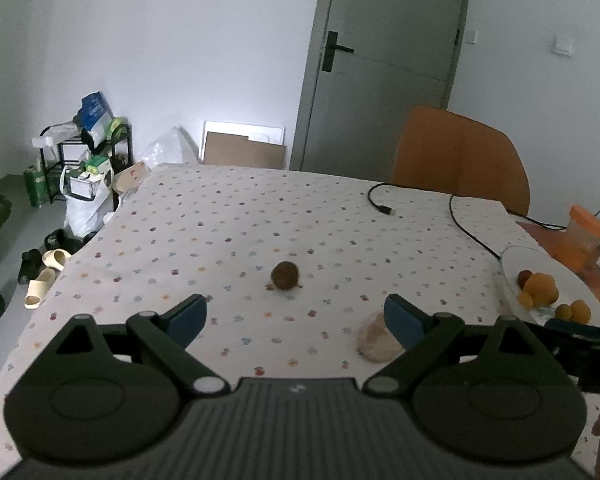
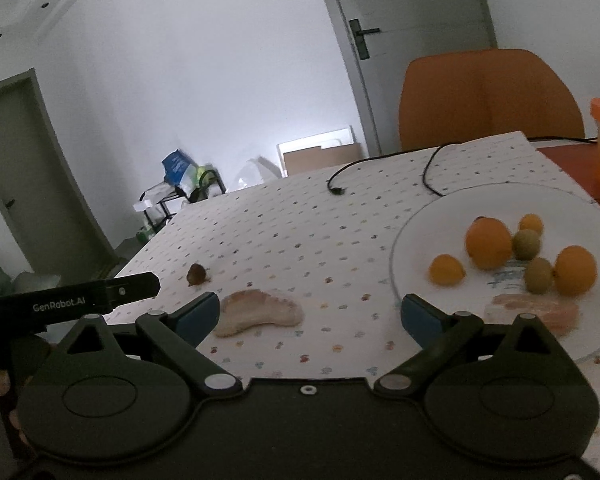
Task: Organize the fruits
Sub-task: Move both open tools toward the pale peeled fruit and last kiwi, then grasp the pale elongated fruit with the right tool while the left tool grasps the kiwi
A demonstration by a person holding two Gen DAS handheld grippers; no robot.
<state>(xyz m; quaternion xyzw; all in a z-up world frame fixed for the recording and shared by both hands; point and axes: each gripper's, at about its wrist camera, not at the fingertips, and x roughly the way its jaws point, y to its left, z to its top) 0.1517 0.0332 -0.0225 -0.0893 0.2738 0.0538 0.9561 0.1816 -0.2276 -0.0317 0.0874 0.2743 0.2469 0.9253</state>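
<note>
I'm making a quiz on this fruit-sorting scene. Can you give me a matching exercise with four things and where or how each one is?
Things:
1. small brown fruit
2. pale fruit segment
3. big orange fruit
4. left claw

Place or state:
A. on the white plate
B. open, holding nothing
C. alone on the tablecloth, far from the plate
D. on the cloth beside the right claw's left finger

Pairs: 1-C, 2-D, 3-A, 4-B
</note>
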